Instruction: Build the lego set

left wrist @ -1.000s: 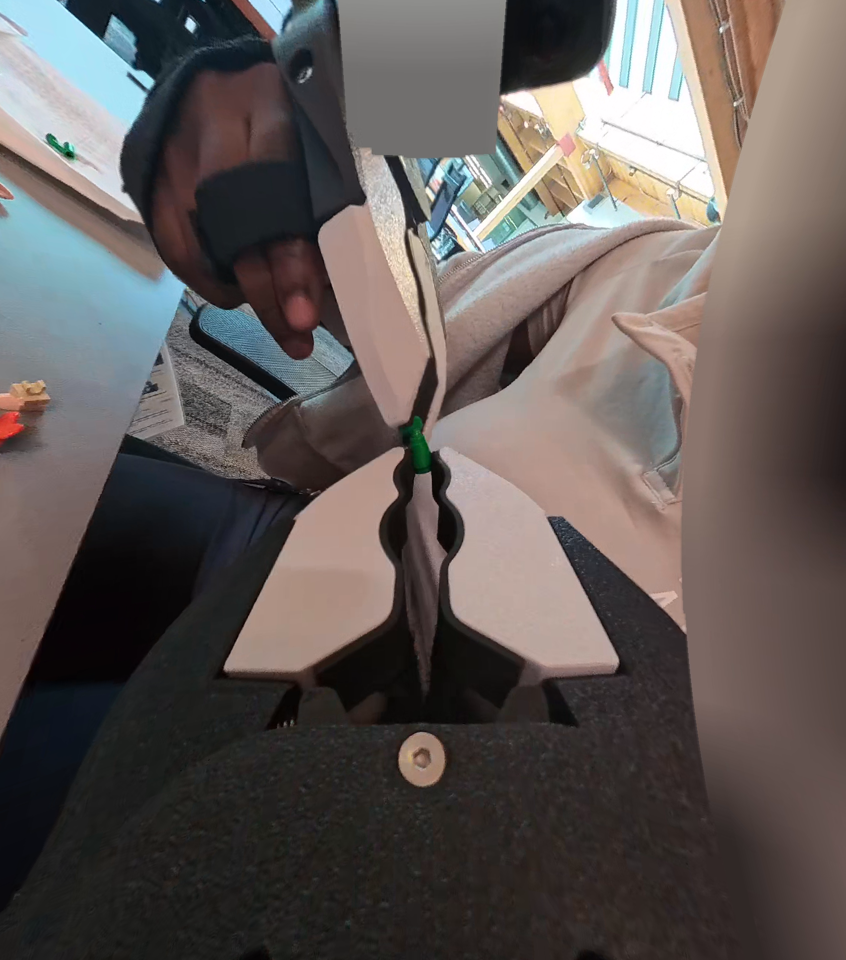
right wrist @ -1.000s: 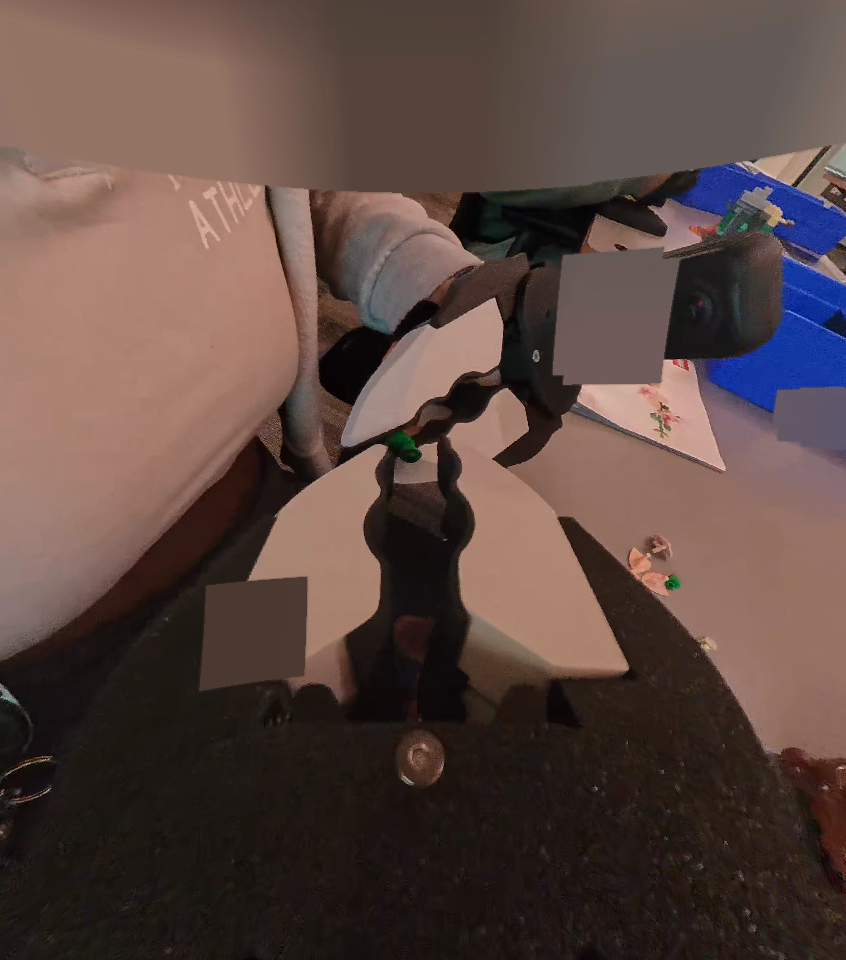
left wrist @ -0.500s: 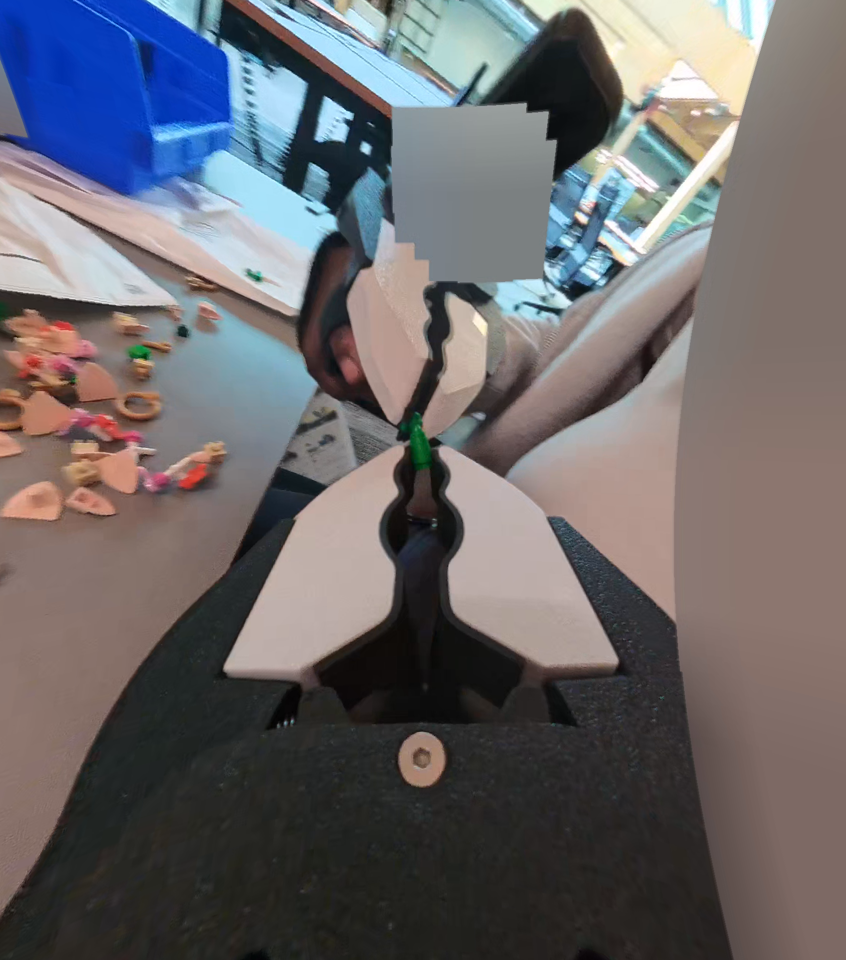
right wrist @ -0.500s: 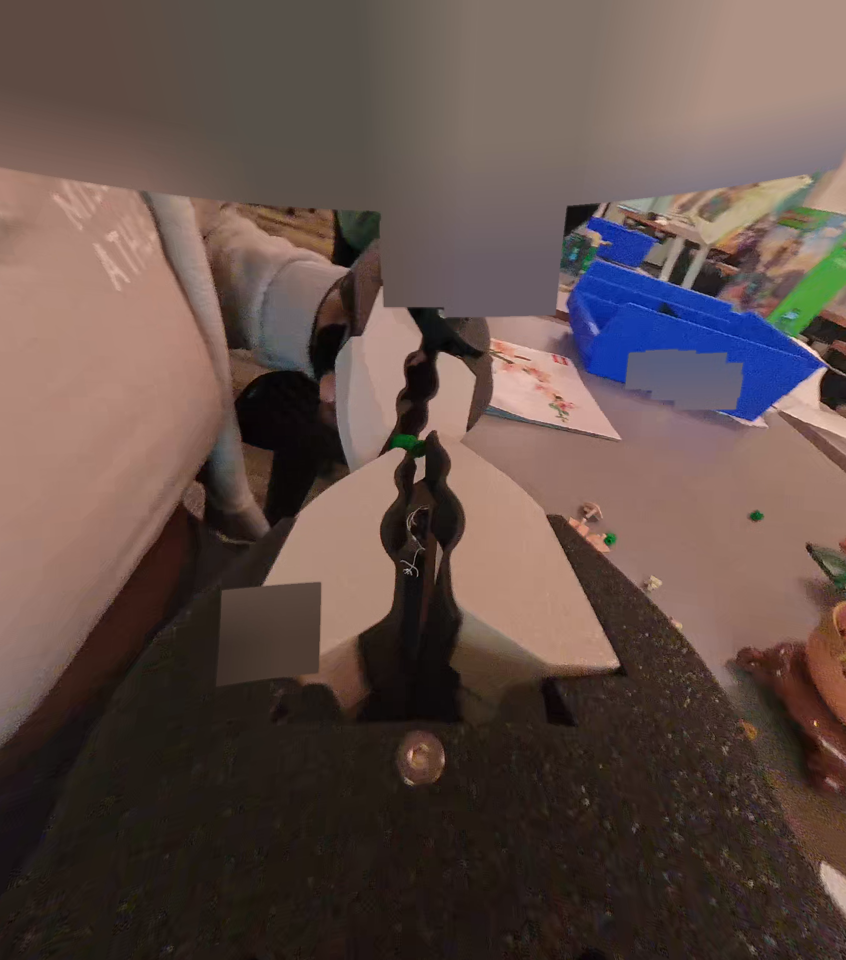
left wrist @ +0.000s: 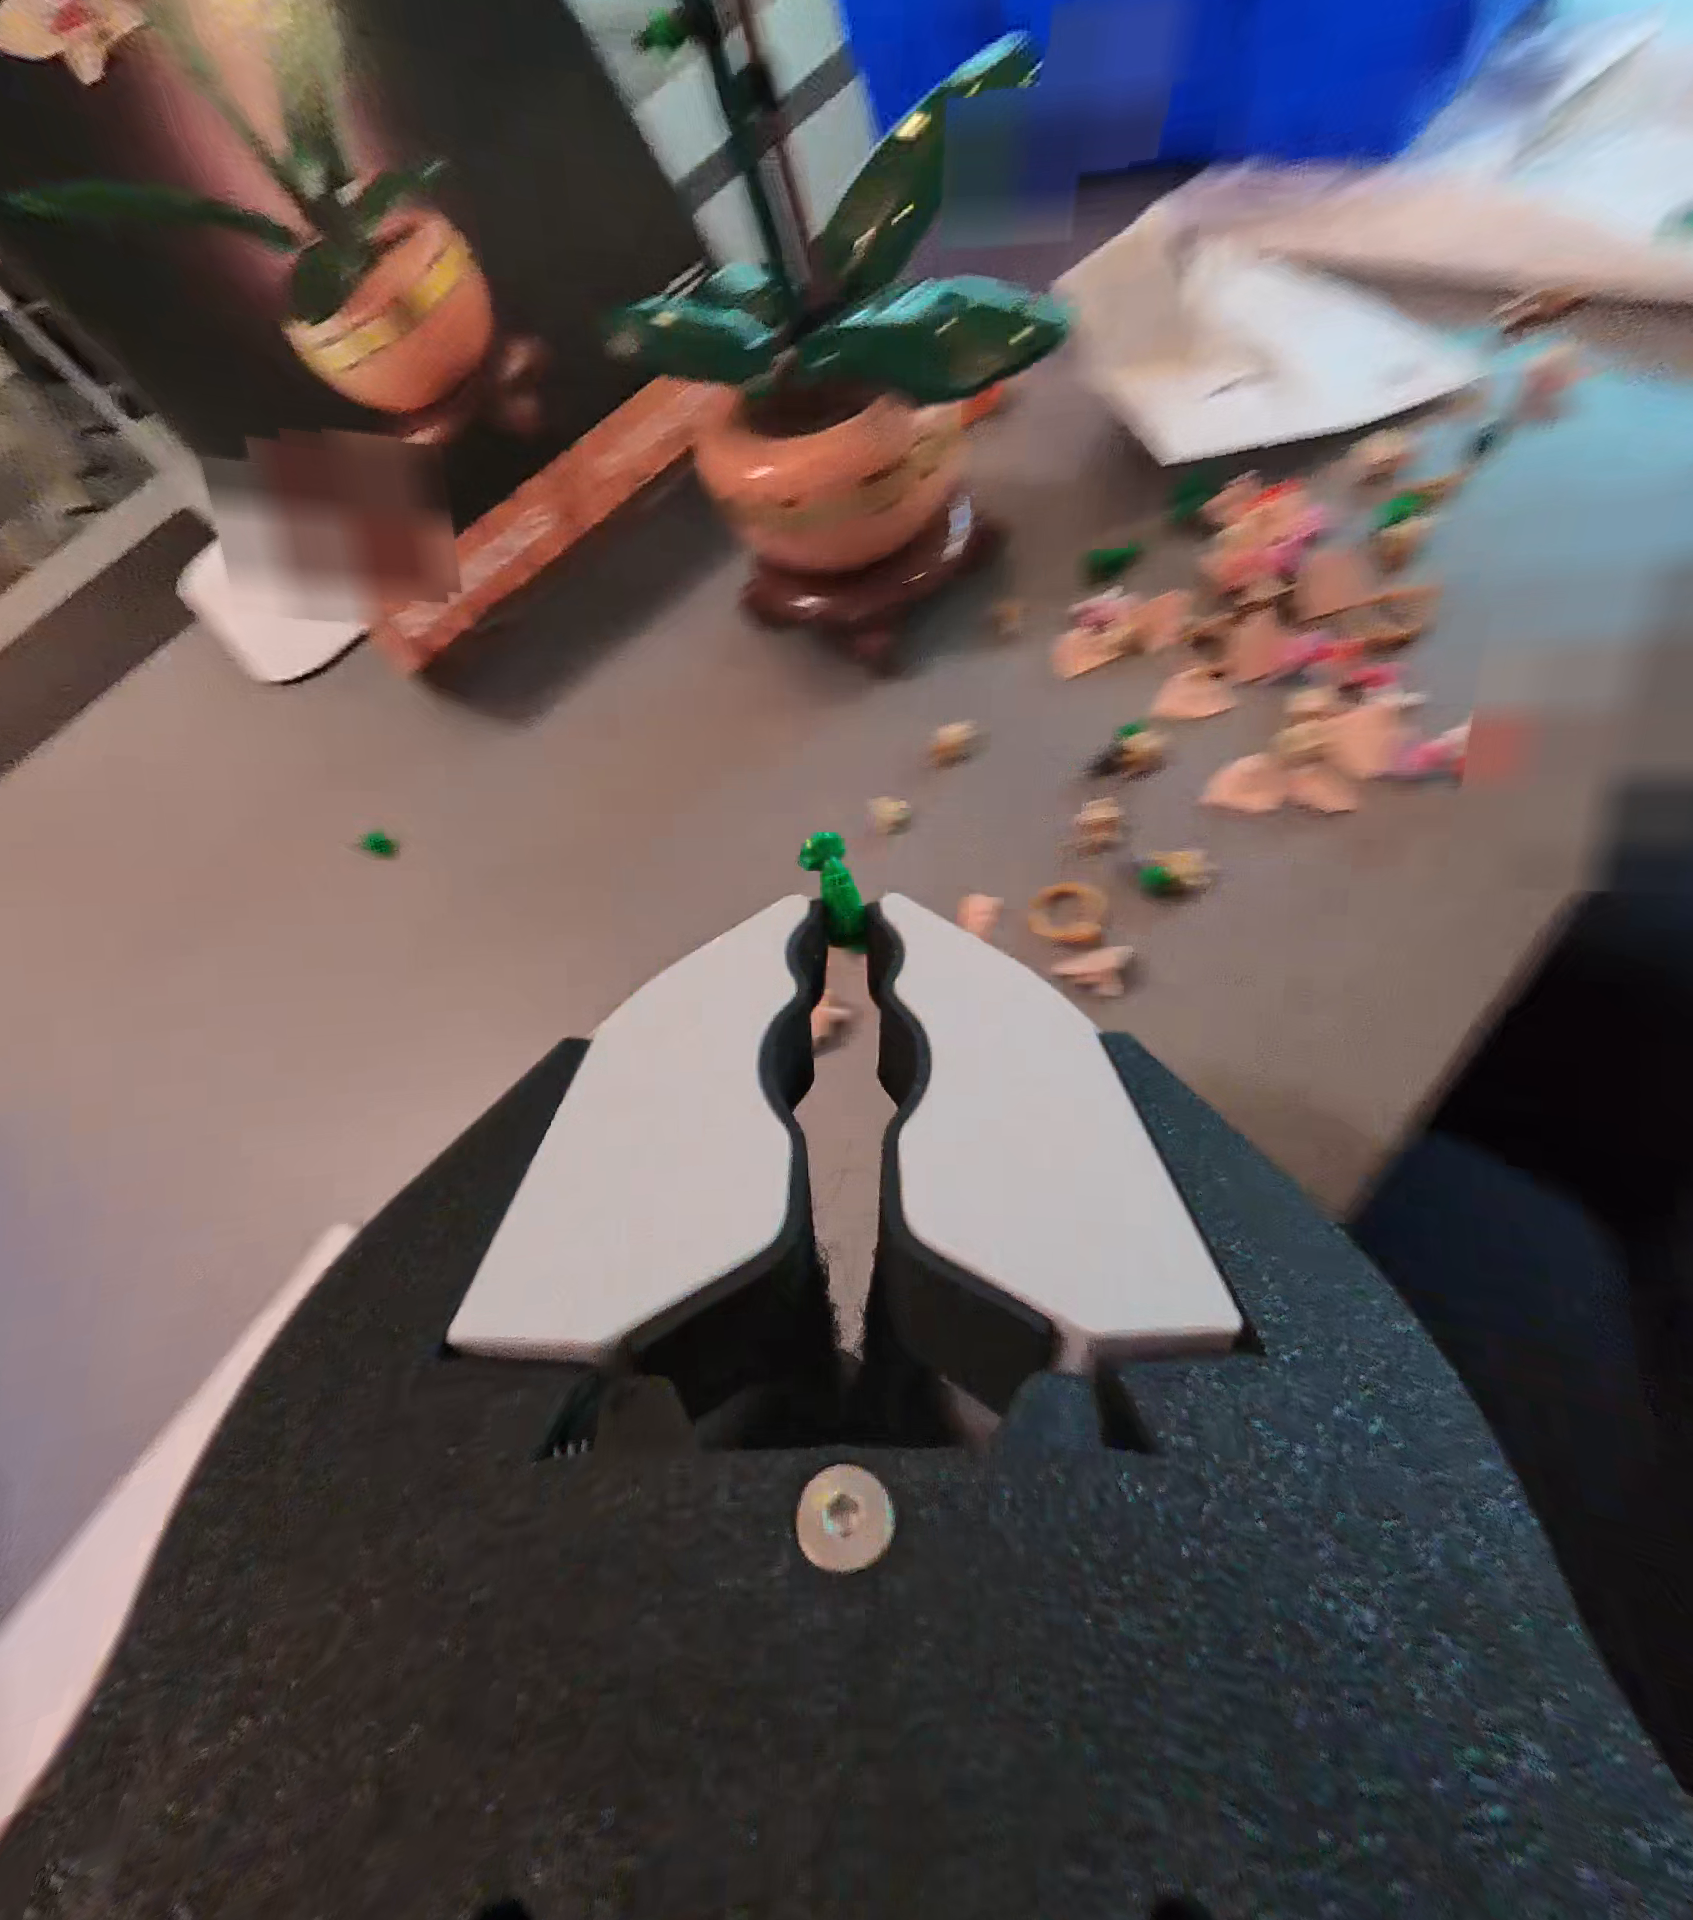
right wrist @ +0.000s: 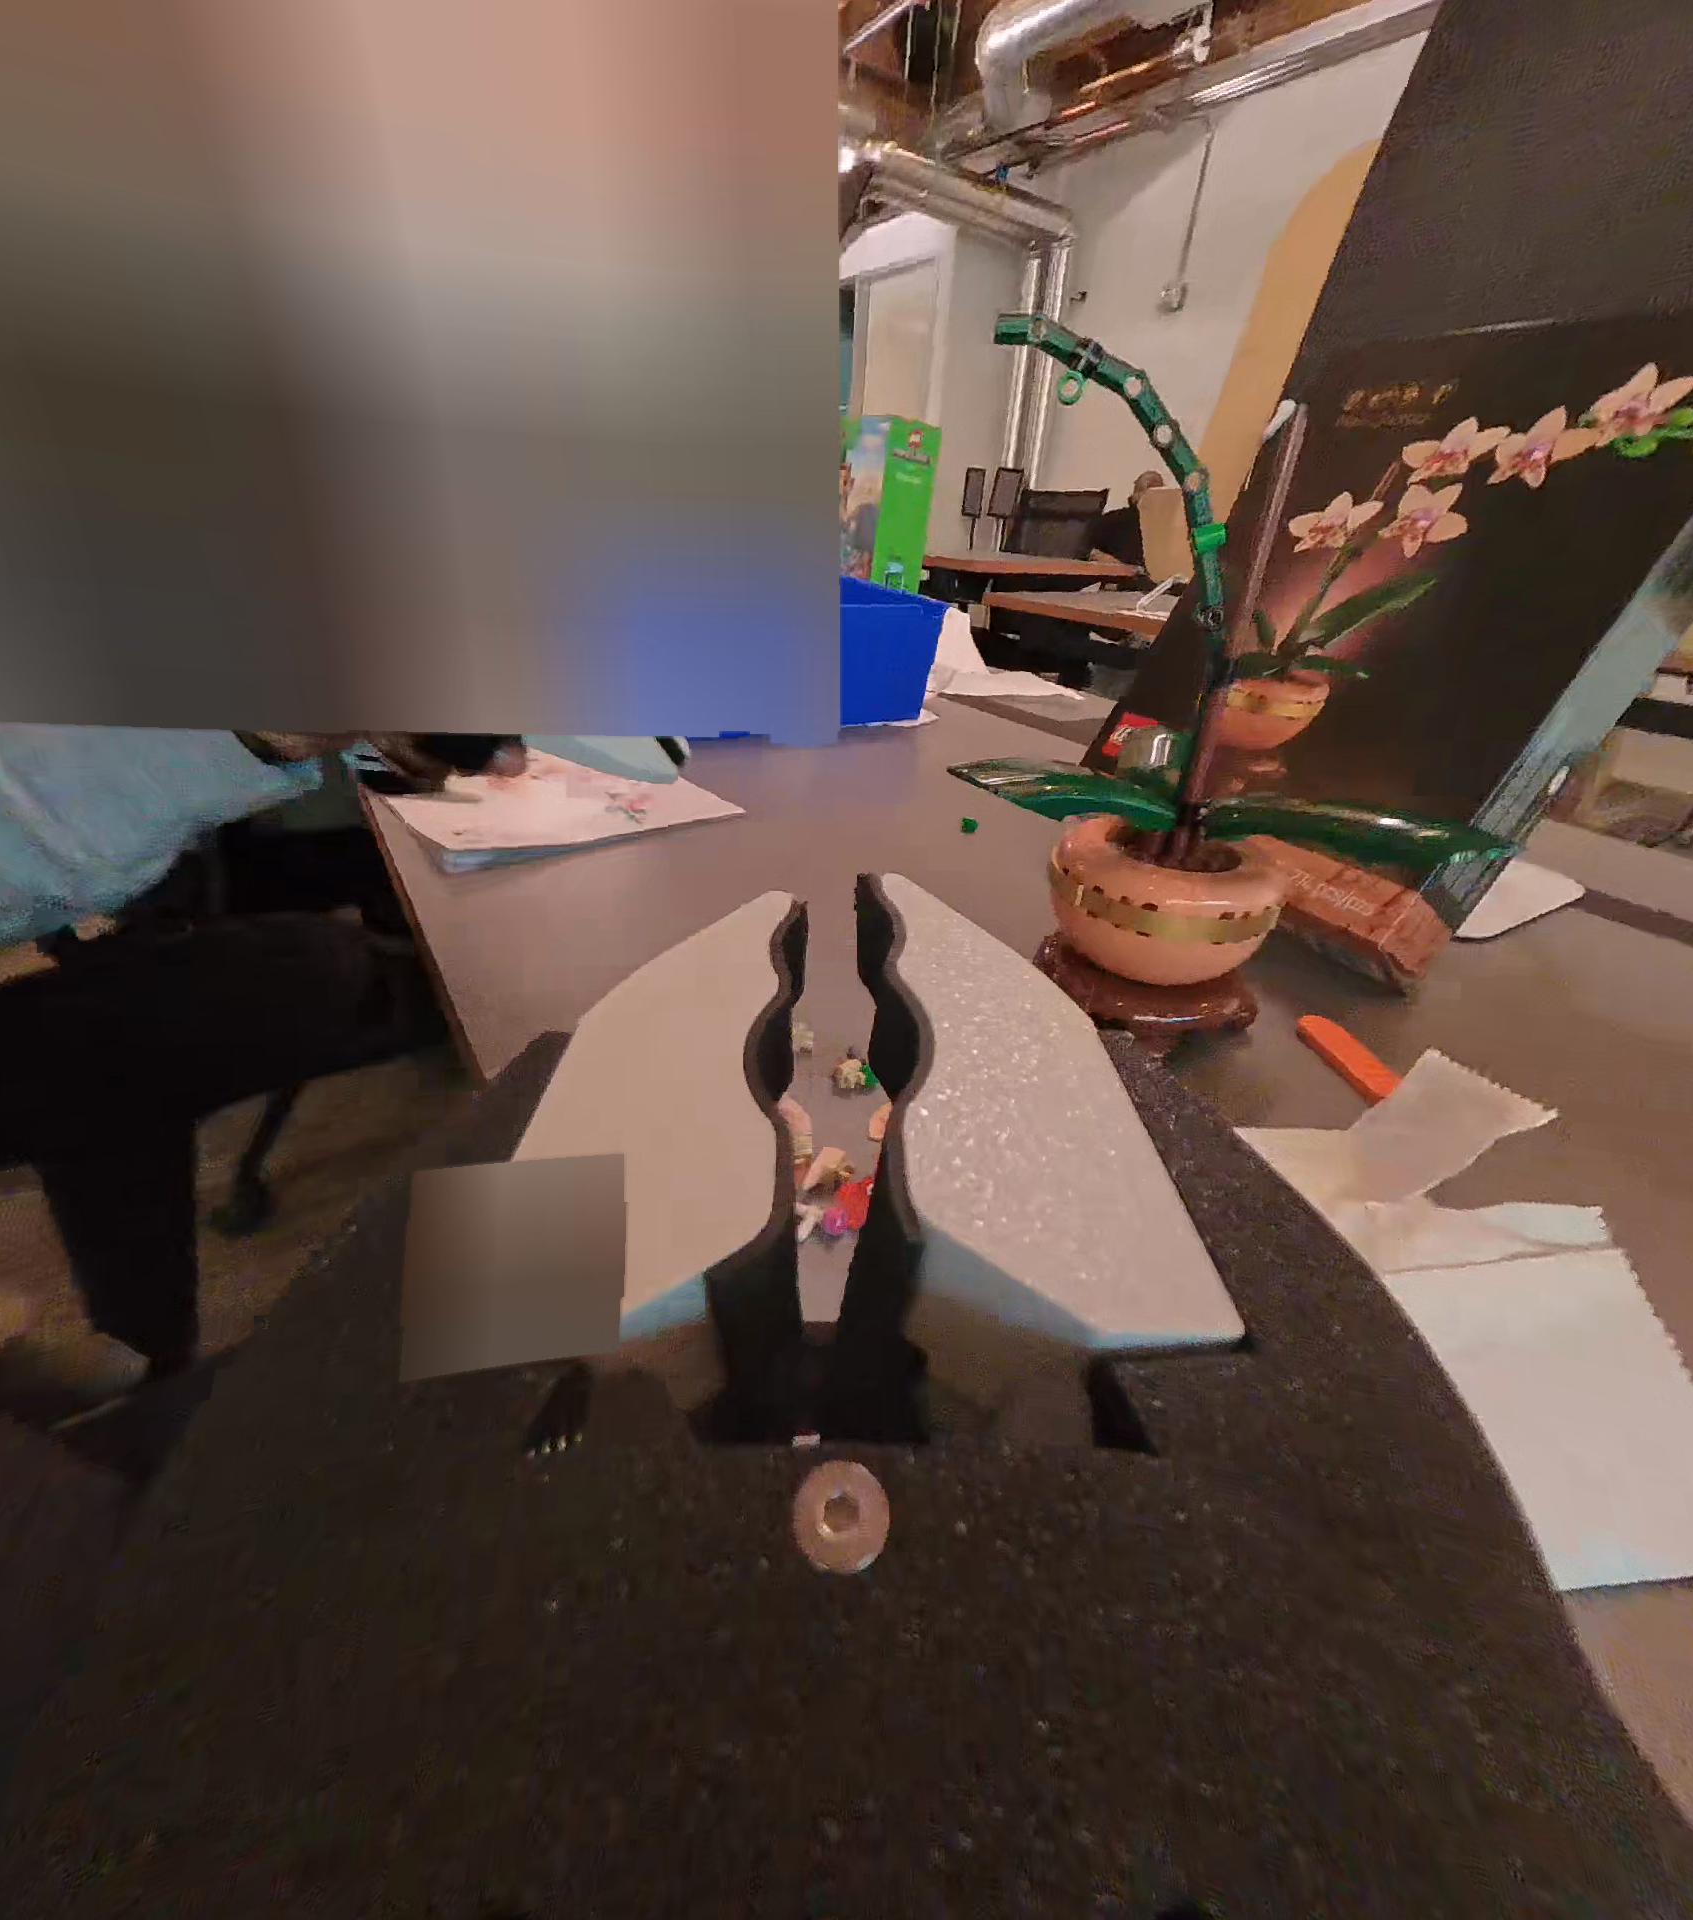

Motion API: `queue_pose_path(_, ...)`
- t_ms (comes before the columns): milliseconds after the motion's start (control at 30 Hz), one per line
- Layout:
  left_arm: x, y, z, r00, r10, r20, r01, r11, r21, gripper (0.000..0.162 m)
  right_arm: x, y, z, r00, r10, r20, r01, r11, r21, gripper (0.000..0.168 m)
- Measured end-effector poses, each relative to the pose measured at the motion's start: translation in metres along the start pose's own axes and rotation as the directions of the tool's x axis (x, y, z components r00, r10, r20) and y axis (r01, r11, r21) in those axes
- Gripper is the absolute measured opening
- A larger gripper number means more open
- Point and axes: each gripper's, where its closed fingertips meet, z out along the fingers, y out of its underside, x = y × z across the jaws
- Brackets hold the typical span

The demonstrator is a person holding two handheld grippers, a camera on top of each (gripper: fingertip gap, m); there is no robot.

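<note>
Left wrist view: the left gripper (left wrist: 843, 914) pinches a tiny green piece (left wrist: 837, 896) at its fingertips, above the bench (left wrist: 198, 935), short of the pot (left wrist: 837, 488). It looks light, stiff and easy to drop; hold its lower shaft.

Right wrist view: the right gripper (right wrist: 831, 902) is slightly parted and empty, near the bench's front edge, left of the pot (right wrist: 1159, 914) and its green stem (right wrist: 1185, 499).

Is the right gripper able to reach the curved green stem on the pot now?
Probably yes. The right gripper is open and empty, and the curved green stem rises free above the pot, with nothing between them.
</note>
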Motion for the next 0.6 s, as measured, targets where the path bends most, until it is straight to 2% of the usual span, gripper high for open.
queue_pose_path(100, -0.009, 0.013, 0.031, 0.997, 0.028, -0.067, -0.036, 0.992, -0.121, 0.008, 0.003, 0.008, -0.003, 0.988, 0.153, -0.019, -0.152, 0.988, 0.038, 0.008)
queue_pose_path(167, -0.011, 0.020, 0.052, 0.994, -0.004, -0.113, -0.016, 0.984, -0.180, 0.036, 0.003, 0.009, -0.009, 0.977, 0.215, -0.008, -0.214, 0.974, 0.079, 0.008)
queue_pose_path(233, -0.015, 0.024, 0.066, 0.994, 0.029, -0.108, -0.051, 0.975, -0.214, 0.034, 0.007, 0.008, -0.016, 0.965, 0.263, -0.019, -0.260, 0.959, 0.111, 0.007)
queue_pose_path(300, -0.012, 0.022, 0.073, 0.985, 0.115, -0.126, -0.138, 0.972, -0.190, 0.035, 0.012, 0.007, -0.022, 0.957, 0.289, -0.016, -0.284, 0.949, 0.138, 0.008)
queue_pose_path(367, -0.020, 0.020, 0.075, 0.983, 0.172, -0.062, -0.181, 0.966, -0.183, 0.042, 0.011, 0.002, -0.026, 0.957, 0.288, 0.026, -0.288, 0.943, 0.170, 0.012)
queue_pose_path(400, -0.025, 0.021, 0.074, 0.984, 0.175, -0.035, -0.179, 0.966, -0.189, 0.049, 0.012, 0.002, -0.027, 0.957, 0.287, 0.036, -0.289, 0.941, 0.173, 0.021)
queue_pose_path(433, -0.030, 0.021, 0.072, 0.987, 0.163, -0.001, -0.161, 0.969, -0.190, 0.065, 0.012, 0.002, -0.027, 0.959, 0.279, 0.042, -0.282, 0.944, 0.168, 0.035)
queue_pose_path(500, -0.052, 0.013, 0.065, 0.985, 0.117, 0.130, -0.099, 0.986, -0.138, 0.117, 0.017, 0.004, -0.026, 0.969, 0.246, 0.012, -0.245, 0.958, 0.150, 0.059)
queue_pose_path(533, -0.064, 0.005, 0.058, 0.977, 0.083, 0.196, -0.067, 0.994, -0.086, 0.132, 0.019, 0.003, -0.025, 0.977, 0.214, -0.003, -0.212, 0.966, 0.149, 0.065)
queue_pose_path(600, -0.089, -0.029, 0.035, 0.951, -0.034, 0.309, -0.016, 0.987, 0.157, 0.127, 0.021, -0.003, -0.024, 0.991, 0.134, -0.022, -0.128, 0.976, 0.174, 0.071)
